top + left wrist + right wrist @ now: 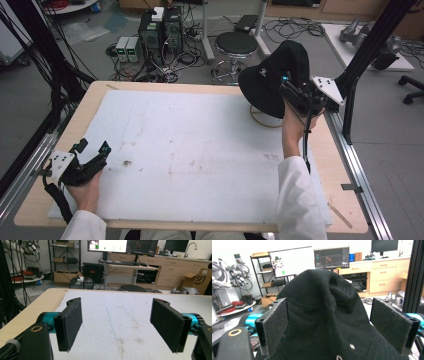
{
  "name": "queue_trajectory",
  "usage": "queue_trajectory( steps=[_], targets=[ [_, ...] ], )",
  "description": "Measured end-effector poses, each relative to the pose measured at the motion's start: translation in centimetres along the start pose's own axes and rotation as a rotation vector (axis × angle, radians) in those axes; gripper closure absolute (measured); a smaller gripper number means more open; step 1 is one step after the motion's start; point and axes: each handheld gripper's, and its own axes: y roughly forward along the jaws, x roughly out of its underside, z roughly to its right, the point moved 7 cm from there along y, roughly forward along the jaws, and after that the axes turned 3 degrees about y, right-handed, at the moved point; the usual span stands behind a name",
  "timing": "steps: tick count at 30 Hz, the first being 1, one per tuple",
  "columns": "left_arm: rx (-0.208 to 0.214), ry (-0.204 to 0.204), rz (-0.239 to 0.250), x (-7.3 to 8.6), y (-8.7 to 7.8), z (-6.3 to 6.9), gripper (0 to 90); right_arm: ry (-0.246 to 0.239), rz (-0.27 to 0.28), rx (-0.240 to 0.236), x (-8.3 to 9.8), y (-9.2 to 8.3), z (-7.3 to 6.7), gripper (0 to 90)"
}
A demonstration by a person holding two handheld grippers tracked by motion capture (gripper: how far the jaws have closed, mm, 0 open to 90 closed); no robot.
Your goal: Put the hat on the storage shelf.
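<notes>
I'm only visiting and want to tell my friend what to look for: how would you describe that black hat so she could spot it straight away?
Start at the wooden table with the white sheet over it and go to its far right corner. There the black hat stands up on a pale ring, just ahead of the right gripper. It is the only soft, dark, domed thing there, with a small white logo.

- The white mat [190,150] lies bare across the table's middle: open room between the 2 grippers.
- The black hat [272,80] stands tall at the far right corner, blocking passage there; a thin ring [262,121] lies at its foot.
- The right gripper [329,327] has its jaws wide, the hat between them and close in front.
- A black post [365,55] rises just right of the hat, narrowing that side.
- The left gripper [116,325], jaws apart, faces clear mat.
</notes>
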Motion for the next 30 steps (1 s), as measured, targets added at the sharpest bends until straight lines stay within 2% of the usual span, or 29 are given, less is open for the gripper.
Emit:
queue_trajectory(
  steps=[8, 10, 15, 24, 28, 30],
  targets=[
    [0.004, -0.003, 0.001, 0.0, 0.0, 0.1, 26.0, -0.035, -0.021, 0.002, 0.7, -2.5, 0.1, 12.2],
    [0.006, -0.007, 0.001, 0.0, 0.1, 0.1, 26.0, -0.061, -0.013, 0.013, 0.9, -3.2, 0.3, 11.7],
    [0.012, -0.008, 0.002, 0.0, 0.1, 0.2, 26.0, -0.059, -0.026, 0.020, 1.8, -4.4, 1.3, 11.5],
    [0.012, -0.012, 0.000, 0.0, 0.3, 0.3, 26.0, -0.105, 0.000, -0.011, 3.6, -6.4, 2.0, 11.3],
    [0.011, -0.016, 0.000, 0.0, 0.2, 0.3, 26.0, -0.089, 0.018, -0.016, 3.9, -7.3, 2.1, 11.4],
    [0.010, -0.016, -0.001, 0.1, 0.2, 0.2, 26.0, -0.081, -0.003, -0.017, 4.1, -7.5, 2.3, 11.3]
  ],
)
